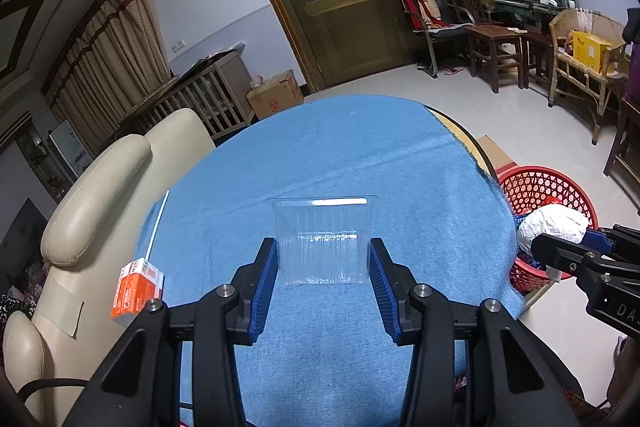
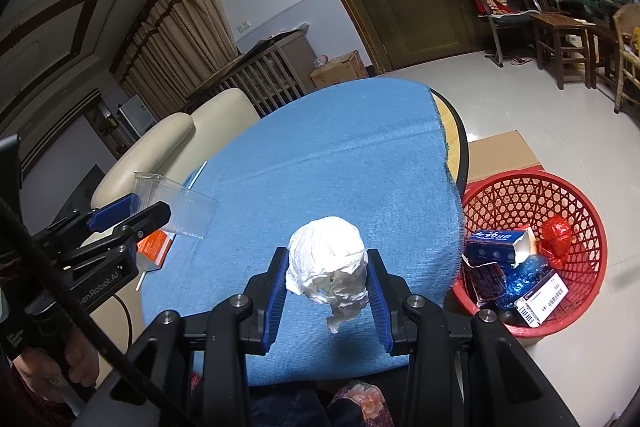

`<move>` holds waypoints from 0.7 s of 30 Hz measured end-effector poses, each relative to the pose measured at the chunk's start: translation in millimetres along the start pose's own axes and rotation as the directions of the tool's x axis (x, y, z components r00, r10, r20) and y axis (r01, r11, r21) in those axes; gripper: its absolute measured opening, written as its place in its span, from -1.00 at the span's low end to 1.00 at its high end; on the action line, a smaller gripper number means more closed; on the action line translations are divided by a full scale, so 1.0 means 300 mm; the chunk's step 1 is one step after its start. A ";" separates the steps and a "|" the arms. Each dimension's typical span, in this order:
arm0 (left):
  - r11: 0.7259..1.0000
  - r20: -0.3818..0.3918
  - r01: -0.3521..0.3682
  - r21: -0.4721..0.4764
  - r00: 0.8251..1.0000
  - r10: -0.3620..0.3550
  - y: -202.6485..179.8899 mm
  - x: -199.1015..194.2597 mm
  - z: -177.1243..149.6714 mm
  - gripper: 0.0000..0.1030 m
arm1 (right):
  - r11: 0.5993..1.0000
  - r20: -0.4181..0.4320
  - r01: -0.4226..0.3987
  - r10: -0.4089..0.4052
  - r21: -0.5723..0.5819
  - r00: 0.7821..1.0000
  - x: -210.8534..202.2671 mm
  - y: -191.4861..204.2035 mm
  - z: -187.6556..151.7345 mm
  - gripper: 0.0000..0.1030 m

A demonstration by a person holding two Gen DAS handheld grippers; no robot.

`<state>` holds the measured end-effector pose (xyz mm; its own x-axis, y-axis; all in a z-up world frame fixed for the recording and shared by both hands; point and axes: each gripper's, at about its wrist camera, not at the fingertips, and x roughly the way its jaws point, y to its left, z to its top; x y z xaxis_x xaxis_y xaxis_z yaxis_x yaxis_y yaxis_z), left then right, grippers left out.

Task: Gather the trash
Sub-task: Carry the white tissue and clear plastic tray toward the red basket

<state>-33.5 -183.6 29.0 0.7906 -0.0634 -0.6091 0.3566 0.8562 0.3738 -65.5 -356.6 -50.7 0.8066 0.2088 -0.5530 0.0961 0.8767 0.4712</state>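
My left gripper [image 1: 323,243] is shut on a clear plastic container [image 1: 324,223], its blue pads pressed against the two side walls. In the right wrist view the container [image 2: 180,207] hangs above the left part of the blue-clothed table [image 2: 340,155]. My right gripper [image 2: 328,255] is shut on a crumpled white paper ball [image 2: 326,247], held over the cloth near the table's right edge. Seen from the left wrist, that ball [image 1: 554,223] sits in front of the red mesh basket [image 1: 540,175]. The basket [image 2: 532,183] stands on the floor right of the table, with several pieces of trash in it.
An orange box [image 1: 136,291] and a thin white straw [image 1: 158,223] lie at the table's left edge. A cream armchair [image 1: 100,187] stands against that side. Flat cardboard [image 2: 504,151] lies under the basket. Chairs and small tables line the far right wall.
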 end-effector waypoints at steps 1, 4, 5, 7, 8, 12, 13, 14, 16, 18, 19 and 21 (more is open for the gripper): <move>1.000 0.000 0.000 0.004 1.000 0.000 -0.005 0.001 0.001 -0.07 | 1.000 -0.001 0.000 0.000 0.004 1.000 -0.002 -0.005 -0.002 -0.22; 1.000 -0.001 0.003 0.011 1.000 -0.003 -0.018 0.004 0.004 -0.07 | 1.000 -0.002 0.002 -0.002 0.013 1.000 -0.004 -0.014 -0.001 -0.22; 1.000 -0.003 0.005 0.013 1.000 -0.005 -0.022 0.006 0.005 -0.07 | 1.000 -0.002 0.003 -0.003 0.017 1.000 -0.004 -0.019 -0.001 -0.22; 1.000 -0.004 0.007 0.019 1.000 -0.007 -0.028 0.009 0.004 -0.06 | 1.000 -0.005 0.003 -0.003 0.026 1.000 -0.007 -0.026 0.000 -0.22; 1.000 -0.004 0.008 0.022 1.000 -0.008 -0.030 0.010 0.005 -0.07 | 1.000 -0.006 0.003 -0.003 0.029 1.000 -0.006 -0.029 0.001 -0.22; 1.000 -0.010 0.013 0.028 1.000 -0.012 -0.040 0.018 0.005 -0.07 | 0.999 -0.011 0.004 -0.003 0.042 1.000 0.001 -0.045 -0.001 -0.22; 0.999 -0.011 0.012 0.030 1.000 -0.012 -0.042 0.020 0.004 -0.07 | 0.999 -0.011 0.004 -0.004 0.044 1.000 0.003 -0.048 -0.001 -0.22; 0.999 -0.012 0.013 0.031 1.000 -0.013 -0.043 0.021 0.004 -0.07 | 0.999 -0.011 0.005 -0.004 0.045 1.000 0.004 -0.050 -0.002 -0.22; 0.999 -0.015 0.016 0.033 1.000 -0.016 -0.047 0.025 0.004 -0.07 | 0.999 -0.013 0.005 -0.004 0.052 1.000 0.007 -0.058 -0.005 -0.22; 0.999 -0.015 0.017 0.037 1.000 -0.016 -0.051 0.026 0.008 -0.07 | 0.998 -0.012 0.008 -0.007 0.057 1.000 0.006 -0.066 -0.005 -0.22; 0.999 -0.016 0.017 0.040 1.000 -0.017 -0.054 0.028 0.009 -0.07 | 0.998 -0.012 0.008 -0.008 0.060 1.000 0.007 -0.071 -0.005 -0.22; 0.999 -0.018 0.021 0.043 1.000 -0.021 -0.059 0.032 0.011 -0.07 | 0.998 -0.012 0.010 -0.009 0.067 1.000 0.007 -0.081 -0.006 -0.22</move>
<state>-30.5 -201.1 19.0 0.7740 -0.0720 -0.6291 0.3944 0.8321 0.3900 -67.1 -376.6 -64.6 0.7986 0.2059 -0.5655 0.1432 0.8476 0.5109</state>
